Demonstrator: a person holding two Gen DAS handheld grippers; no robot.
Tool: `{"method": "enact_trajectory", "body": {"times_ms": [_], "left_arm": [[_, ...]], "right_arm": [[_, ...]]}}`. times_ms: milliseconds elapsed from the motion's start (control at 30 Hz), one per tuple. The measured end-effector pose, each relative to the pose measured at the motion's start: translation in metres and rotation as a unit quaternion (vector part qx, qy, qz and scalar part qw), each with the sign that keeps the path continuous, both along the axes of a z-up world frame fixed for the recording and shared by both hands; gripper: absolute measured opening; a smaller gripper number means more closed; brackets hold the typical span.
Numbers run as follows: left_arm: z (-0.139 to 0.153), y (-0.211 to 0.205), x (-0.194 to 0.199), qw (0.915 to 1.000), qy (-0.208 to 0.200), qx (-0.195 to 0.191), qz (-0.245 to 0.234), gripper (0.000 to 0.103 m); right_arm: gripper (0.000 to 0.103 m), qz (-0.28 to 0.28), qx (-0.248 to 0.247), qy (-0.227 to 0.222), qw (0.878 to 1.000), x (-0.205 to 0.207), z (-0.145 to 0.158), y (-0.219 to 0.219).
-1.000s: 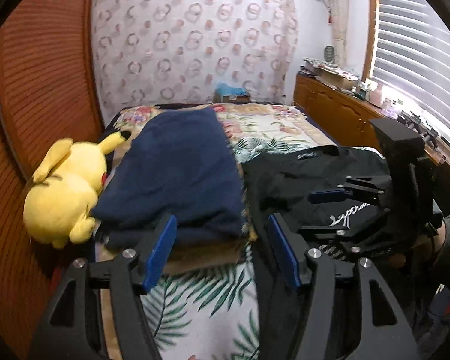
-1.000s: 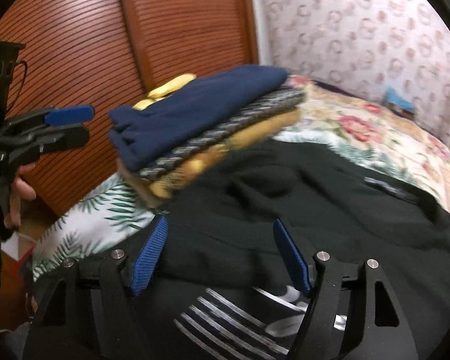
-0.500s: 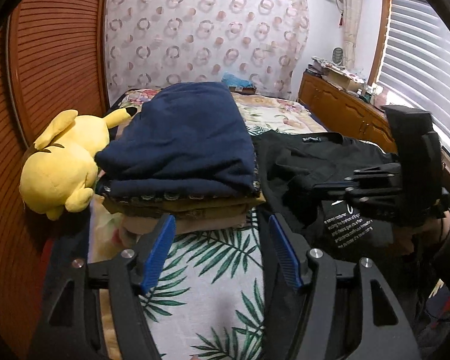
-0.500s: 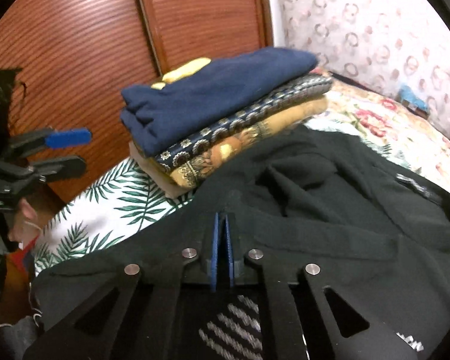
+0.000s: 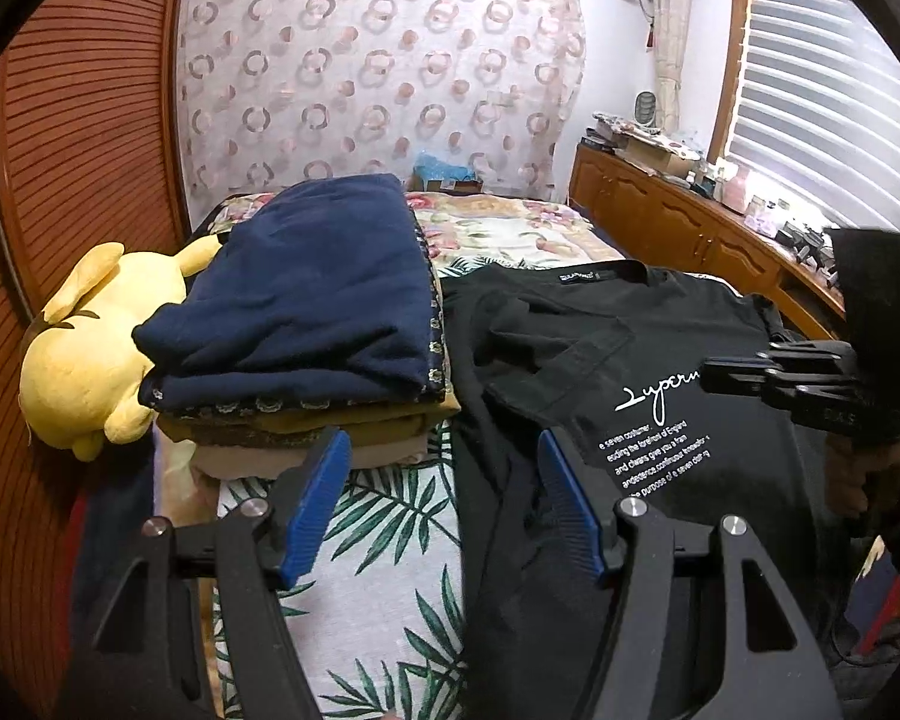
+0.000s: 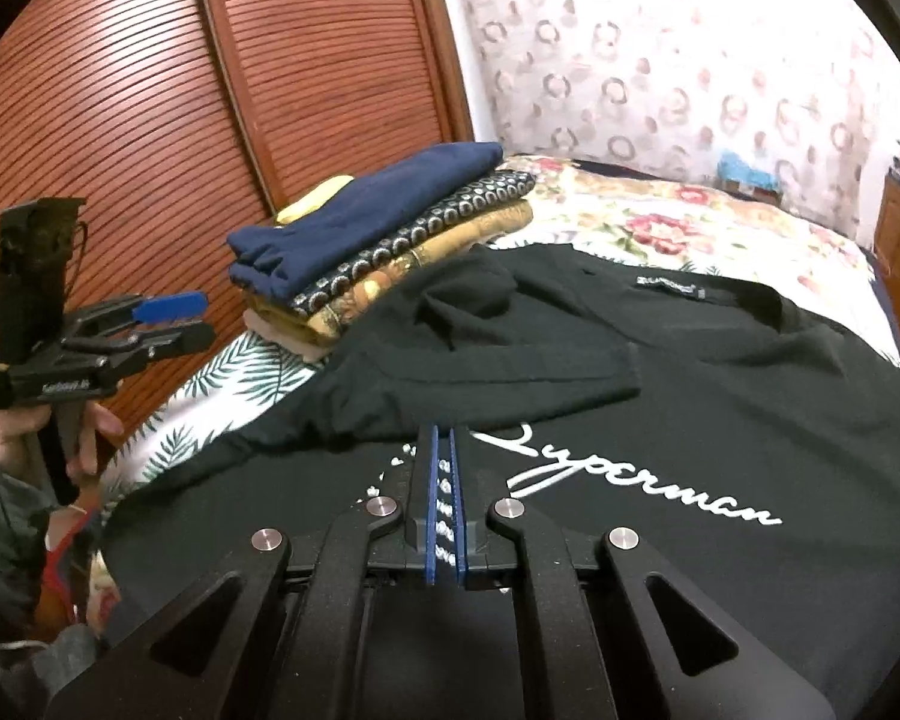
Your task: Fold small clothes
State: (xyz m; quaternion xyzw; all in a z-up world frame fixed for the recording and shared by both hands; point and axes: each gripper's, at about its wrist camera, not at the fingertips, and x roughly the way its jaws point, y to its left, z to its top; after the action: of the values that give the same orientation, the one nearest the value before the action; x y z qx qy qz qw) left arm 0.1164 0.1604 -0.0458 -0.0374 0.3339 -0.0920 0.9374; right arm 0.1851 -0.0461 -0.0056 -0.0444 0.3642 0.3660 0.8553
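Note:
A black T-shirt [image 5: 600,372] with white "Superman" lettering lies spread on the bed, collar far, one sleeve folded over the chest; it also shows in the right wrist view [image 6: 660,408]. My left gripper [image 5: 444,498] is open and empty above the shirt's left edge and the leaf-print sheet. My right gripper [image 6: 442,480] is shut with its blue pads together just above the lettering; whether cloth is pinched between them I cannot tell. It also shows at the right of the left wrist view [image 5: 768,372].
A stack of folded clothes [image 5: 306,330] topped by a navy piece sits left of the shirt, also in the right wrist view [image 6: 378,228]. A yellow plush toy [image 5: 84,360] lies against the wooden slatted wall [image 6: 210,90]. A wooden cabinet [image 5: 690,228] runs under the window.
My right gripper went from open to shut a second ago and has pulled back over the shirt's lettering. The left gripper drew back and stayed open.

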Motion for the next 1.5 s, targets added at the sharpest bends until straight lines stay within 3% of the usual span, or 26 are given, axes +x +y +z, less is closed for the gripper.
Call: {"method": "enact_trajectory", "body": {"times_ms": [33, 100, 167, 200, 433, 500, 533, 833, 1033, 1100, 1200, 1367, 1500], "left_arm": [[0.0, 0.0, -0.001, 1.0, 0.0, 0.0, 0.001, 0.064], [0.0, 0.0, -0.003, 1.0, 0.001, 0.0, 0.004, 0.065], [0.0, 0.001, -0.005, 1.0, 0.002, 0.0, 0.009, 0.065], [-0.001, 0.003, -0.006, 0.9999, 0.003, -0.001, 0.013, 0.065], [-0.014, 0.012, -0.013, 0.9995, 0.017, -0.008, 0.026, 0.065], [-0.017, 0.013, -0.014, 0.9994, 0.02, -0.009, 0.027, 0.065], [-0.018, 0.013, -0.014, 0.9994, 0.022, -0.009, 0.027, 0.065], [-0.016, 0.002, -0.008, 0.9998, 0.016, -0.008, 0.01, 0.065], [-0.01, -0.014, 0.006, 0.9999, 0.013, -0.004, -0.01, 0.065], [-0.008, -0.021, 0.016, 0.9997, 0.016, 0.002, -0.017, 0.065], [-0.003, -0.034, 0.028, 0.9994, 0.017, 0.016, -0.025, 0.065], [0.005, -0.054, 0.063, 0.998, 0.025, 0.038, -0.044, 0.065], [0.008, -0.061, 0.09, 0.9978, 0.033, 0.043, -0.037, 0.065]], "right_arm": [[0.008, 0.002, 0.003, -0.001, 1.0, 0.002, 0.001, 0.006], [0.029, 0.017, 0.0, -0.005, 1.0, 0.007, 0.0, 0.023], [0.042, 0.027, -0.012, -0.007, 1.0, 0.015, -0.004, 0.046], [0.043, 0.033, -0.013, -0.006, 0.999, 0.019, -0.006, 0.054], [0.039, 0.072, -0.063, 0.026, 0.995, 0.051, -0.037, 0.125], [0.013, 0.077, -0.085, 0.036, 0.993, 0.055, -0.048, 0.134], [0.006, 0.076, -0.097, 0.03, 0.992, 0.055, -0.052, 0.135], [0.002, 0.021, -0.013, -0.002, 1.0, 0.012, -0.015, 0.042], [0.003, -0.038, 0.006, 0.024, 0.999, -0.02, -0.016, -0.02], [0.02, -0.055, -0.007, 0.032, 0.998, -0.023, -0.02, -0.032], [0.032, -0.069, -0.02, 0.031, 0.997, -0.023, -0.024, -0.046], [0.035, -0.101, -0.036, 0.015, 0.994, -0.002, -0.02, -0.074], [0.036, -0.091, -0.029, 0.009, 0.995, 0.029, -0.017, -0.08]]}}
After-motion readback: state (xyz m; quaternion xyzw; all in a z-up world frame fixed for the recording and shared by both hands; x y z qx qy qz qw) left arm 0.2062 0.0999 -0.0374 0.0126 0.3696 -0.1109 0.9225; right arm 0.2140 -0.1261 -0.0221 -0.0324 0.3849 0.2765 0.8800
